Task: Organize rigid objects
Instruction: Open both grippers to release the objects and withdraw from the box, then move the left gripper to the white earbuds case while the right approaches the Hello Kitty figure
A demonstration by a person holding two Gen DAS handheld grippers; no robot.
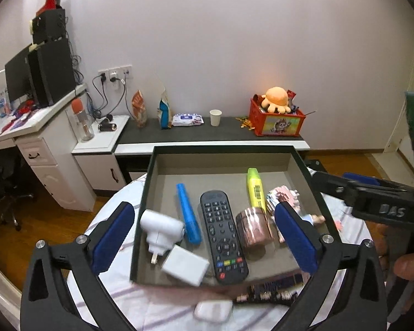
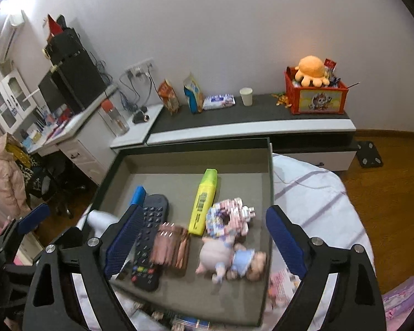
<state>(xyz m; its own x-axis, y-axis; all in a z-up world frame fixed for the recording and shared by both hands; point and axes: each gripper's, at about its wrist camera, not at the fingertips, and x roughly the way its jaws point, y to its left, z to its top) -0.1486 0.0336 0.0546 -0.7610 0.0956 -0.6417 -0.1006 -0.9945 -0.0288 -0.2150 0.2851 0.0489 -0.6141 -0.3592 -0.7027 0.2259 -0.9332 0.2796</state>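
Note:
A dark-rimmed tray [image 1: 149, 182] [image 2: 270, 193] on the round table holds a black remote [image 1: 223, 234] [image 2: 149, 237], a blue marker [image 1: 189, 216], a yellow highlighter [image 1: 255, 190] [image 2: 204, 201], a copper tin [image 1: 255, 227] [image 2: 172, 247], two white chargers [image 1: 161, 227] [image 1: 185, 264], a block figure [image 2: 231, 218] and pig dolls [image 2: 229, 256]. My left gripper [image 1: 204, 240] hangs open and empty above the tray's front. My right gripper [image 2: 204, 245] hangs open and empty above the tin and dolls. It also shows at the right of the left wrist view [image 1: 372, 201].
A white earbud case [image 1: 214, 310] and a dark patterned object [image 1: 267, 289] lie on the striped tablecloth in front of the tray. Behind stand a low dark-topped cabinet [image 1: 207, 135], a red toy crate [image 1: 276, 121], a paper cup [image 1: 215, 117] and a desk with monitors [image 1: 38, 82].

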